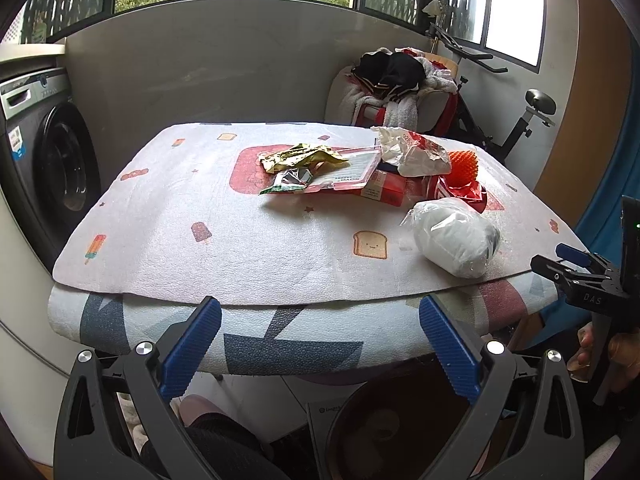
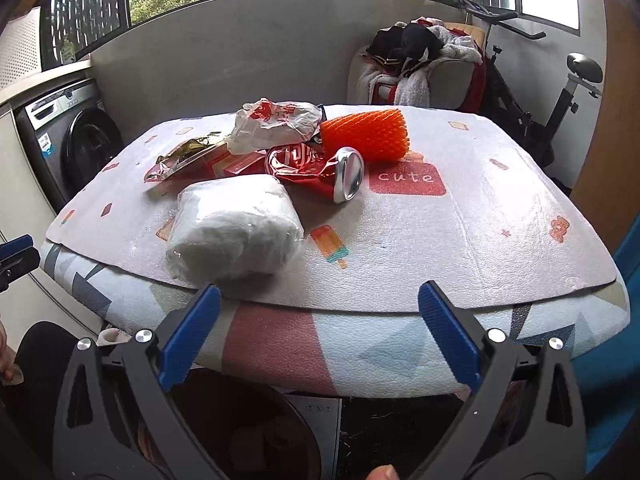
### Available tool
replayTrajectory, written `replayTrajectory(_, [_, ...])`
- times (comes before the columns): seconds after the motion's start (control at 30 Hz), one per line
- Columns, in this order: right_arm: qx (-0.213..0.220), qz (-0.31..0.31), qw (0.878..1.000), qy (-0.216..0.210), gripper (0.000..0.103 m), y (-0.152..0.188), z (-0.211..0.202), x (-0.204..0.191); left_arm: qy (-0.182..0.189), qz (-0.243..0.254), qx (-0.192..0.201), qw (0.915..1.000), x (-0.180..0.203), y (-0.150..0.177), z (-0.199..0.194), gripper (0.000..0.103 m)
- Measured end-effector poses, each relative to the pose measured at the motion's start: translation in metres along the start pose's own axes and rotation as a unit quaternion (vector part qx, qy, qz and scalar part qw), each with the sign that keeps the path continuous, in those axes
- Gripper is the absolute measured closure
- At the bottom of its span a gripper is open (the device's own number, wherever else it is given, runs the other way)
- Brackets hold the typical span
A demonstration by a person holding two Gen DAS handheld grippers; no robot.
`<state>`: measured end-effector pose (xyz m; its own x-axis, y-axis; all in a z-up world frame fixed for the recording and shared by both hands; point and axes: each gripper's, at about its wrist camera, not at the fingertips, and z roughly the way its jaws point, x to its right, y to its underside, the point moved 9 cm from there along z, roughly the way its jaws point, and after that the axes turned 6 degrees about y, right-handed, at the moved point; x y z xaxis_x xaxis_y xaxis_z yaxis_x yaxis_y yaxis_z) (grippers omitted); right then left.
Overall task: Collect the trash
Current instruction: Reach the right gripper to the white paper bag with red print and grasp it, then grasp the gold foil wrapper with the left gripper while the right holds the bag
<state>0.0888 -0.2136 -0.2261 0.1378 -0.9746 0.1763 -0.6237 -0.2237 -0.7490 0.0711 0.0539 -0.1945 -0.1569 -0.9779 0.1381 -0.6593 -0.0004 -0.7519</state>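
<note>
Trash lies on the patterned table cover (image 1: 224,248) (image 2: 460,232). A clear bag of white stuff (image 1: 454,236) (image 2: 236,228) sits nearest the front edge. Behind it lie a crushed red can (image 2: 320,168) (image 1: 460,190), an orange spiky mesh sleeve (image 2: 366,134) (image 1: 464,164), a white plastic bag with red print (image 1: 412,150) (image 2: 276,124), a yellow-green wrapper (image 1: 300,156) (image 2: 188,150), a pink-edged flat packet (image 1: 352,172) and a red carton (image 1: 384,190). My left gripper (image 1: 320,344) is open and empty before the table's front edge. My right gripper (image 2: 320,332) (image 1: 568,268) is open and empty too, just short of the white bag.
A dark round bin (image 1: 384,424) (image 2: 240,432) stands under the table's front edge. A washing machine (image 1: 48,152) (image 2: 68,140) is at the left. A chair piled with clothes (image 1: 400,80) (image 2: 416,60) and an exercise bike (image 1: 520,120) (image 2: 560,92) stand behind the table at right.
</note>
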Motion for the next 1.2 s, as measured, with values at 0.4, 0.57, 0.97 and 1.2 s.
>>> replayTrajectory(0.4, [-0.029,0.021,0.999,-0.036,0.006,-0.107,0.038,-0.011,-0.017,0.032,0.019,0.9992,-0.018,-0.048,0.003,0.006])
replayTrajectory(0.57, [-0.056,0.053,0.995,-0.07,0.006,-0.16,0.08,-0.031,-0.014,0.028,0.028,0.9991,-0.031,-0.065,0.008,0.006])
replayTrajectory(0.97, [-0.139,0.058,0.988,-0.021,0.007,-0.179,0.172,-0.054,-0.005,-0.039,0.009,0.9992,-0.065,-0.058,0.046,0.006])
replayTrajectory(1.2, [-0.134,0.074,0.988,-0.034,0.033,-0.168,0.165,-0.047,0.017,-0.094,0.007,0.9954,-0.076,-0.058,0.054,0.006])
